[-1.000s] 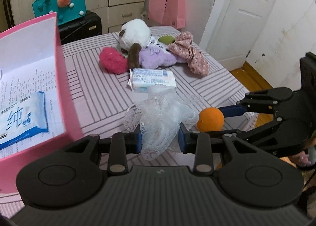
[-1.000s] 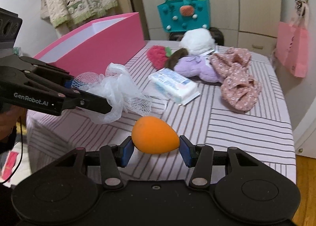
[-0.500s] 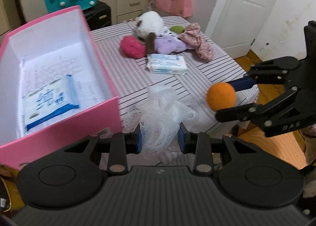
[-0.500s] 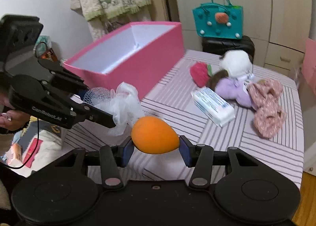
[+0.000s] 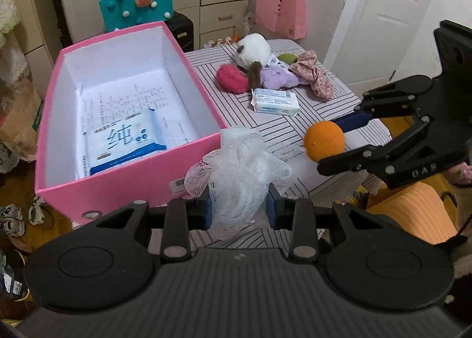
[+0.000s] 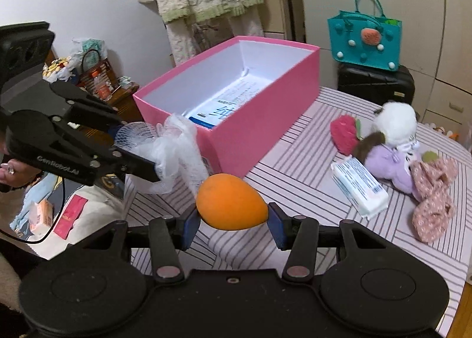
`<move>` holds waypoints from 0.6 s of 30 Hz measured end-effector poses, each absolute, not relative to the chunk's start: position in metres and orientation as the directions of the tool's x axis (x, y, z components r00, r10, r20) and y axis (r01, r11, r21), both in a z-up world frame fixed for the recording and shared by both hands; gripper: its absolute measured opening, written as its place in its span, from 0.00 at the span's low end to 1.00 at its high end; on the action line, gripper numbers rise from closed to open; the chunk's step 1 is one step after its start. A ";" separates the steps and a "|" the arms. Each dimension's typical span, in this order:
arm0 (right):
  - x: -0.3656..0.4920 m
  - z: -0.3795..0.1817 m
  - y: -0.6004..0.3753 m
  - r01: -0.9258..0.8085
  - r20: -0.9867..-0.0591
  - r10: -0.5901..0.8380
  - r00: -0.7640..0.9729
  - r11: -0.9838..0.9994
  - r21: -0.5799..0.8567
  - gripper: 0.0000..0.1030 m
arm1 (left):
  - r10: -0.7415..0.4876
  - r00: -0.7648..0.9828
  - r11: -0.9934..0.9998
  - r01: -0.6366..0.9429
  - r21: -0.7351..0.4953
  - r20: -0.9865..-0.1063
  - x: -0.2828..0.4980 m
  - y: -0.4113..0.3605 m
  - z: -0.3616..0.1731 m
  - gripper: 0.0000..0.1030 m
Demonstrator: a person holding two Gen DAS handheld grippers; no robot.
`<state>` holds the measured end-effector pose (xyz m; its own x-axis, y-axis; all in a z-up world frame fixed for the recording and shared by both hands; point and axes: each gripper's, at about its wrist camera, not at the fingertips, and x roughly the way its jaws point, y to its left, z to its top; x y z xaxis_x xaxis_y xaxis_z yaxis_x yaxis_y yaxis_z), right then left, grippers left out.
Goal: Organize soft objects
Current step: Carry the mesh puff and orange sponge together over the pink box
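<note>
My left gripper (image 5: 237, 208) is shut on a white mesh bath pouf (image 5: 239, 170), held in the air just in front of the near right corner of the pink box (image 5: 124, 187). My right gripper (image 6: 231, 221) is shut on an orange egg-shaped sponge (image 6: 231, 205), held over the striped table (image 6: 309, 178) to the right of the box (image 6: 259, 122). The box holds a blue-and-white tissue pack (image 5: 124, 140) on printed paper. In the left wrist view the right gripper (image 5: 333, 143) shows with the sponge (image 5: 324, 140); in the right wrist view the left gripper (image 6: 138, 149) shows with the pouf (image 6: 177, 152).
On the table lie a tissue pack (image 5: 275, 101), a red plush (image 5: 233, 78), a white plush (image 5: 254, 49), a purple plush (image 5: 277, 80) and a pink floral cloth (image 5: 315, 77). A teal bag (image 5: 135, 4) on a black suitcase, a pink bag (image 5: 280, 9) and a door (image 5: 392, 13) stand behind.
Both grippers have pulled back and risen, still holding the pouf and the sponge. The whole pink box interior has come into the left wrist view.
</note>
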<state>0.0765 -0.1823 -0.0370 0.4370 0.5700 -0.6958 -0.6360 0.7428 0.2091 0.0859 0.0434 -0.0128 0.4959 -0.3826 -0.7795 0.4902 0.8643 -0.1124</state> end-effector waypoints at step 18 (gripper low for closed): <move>0.111 0.021 -0.118 -0.752 -0.608 0.608 0.510 0.659 0.027 0.53 | -0.369 0.697 0.913 0.395 -0.100 -0.615 0.122 0.098 0.038 0.32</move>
<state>0.1110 -0.1181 0.0212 0.5104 0.6076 -0.6085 -0.7519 0.6588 0.0271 0.1217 0.0976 0.0382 0.6969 -0.3686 -0.6152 0.3947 0.9133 -0.1001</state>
